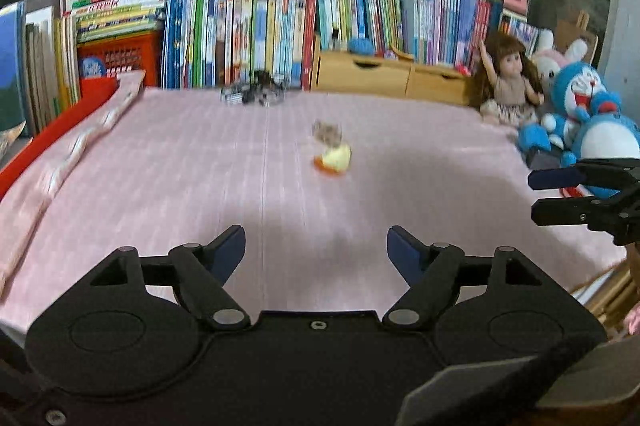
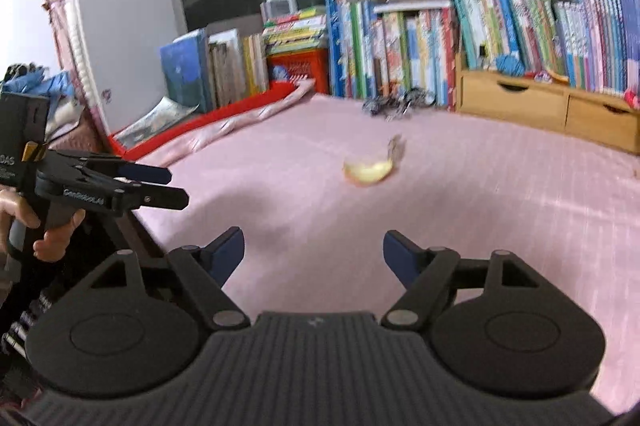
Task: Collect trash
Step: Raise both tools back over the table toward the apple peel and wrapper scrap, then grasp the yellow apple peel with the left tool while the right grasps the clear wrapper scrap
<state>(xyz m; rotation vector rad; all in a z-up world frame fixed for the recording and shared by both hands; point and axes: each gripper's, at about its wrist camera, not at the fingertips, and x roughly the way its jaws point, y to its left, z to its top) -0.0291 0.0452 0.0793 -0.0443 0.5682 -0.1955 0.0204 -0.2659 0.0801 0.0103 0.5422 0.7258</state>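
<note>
Surface: a table [image 1: 160, 185] under a pink, finely ribbed cloth, flat and matte.
Left tool [image 1: 316, 250]: jaws stood wide apart, nothing between the blue pads; it hung above the near edge of the cloth, angled down at it.
Right tool [image 2: 314, 252]: jaws likewise spread and empty; also visible from the side at the right border of the left wrist view.
Hand [image 2: 48, 230]: wrapped around the left tool's grip, seen in the right wrist view.
Task item: a fruit peel [image 1: 334, 157], pale yellow with an orange rim and a brownish scrap at its top, curled (the blur hid finer detail); it lay mid-cloth, well ahead of both tools and untouched.
Second item: a dark, crinkled wrapper heap [image 1: 256, 93] at the far edge, just before the books [image 1: 248, 37].
Reason for posture: both tools seemingly readied open for a fresh pickup, the peel being nearest.
Handling estimate: peel soft and limp; a pinch across its curl probably suited.
</note>
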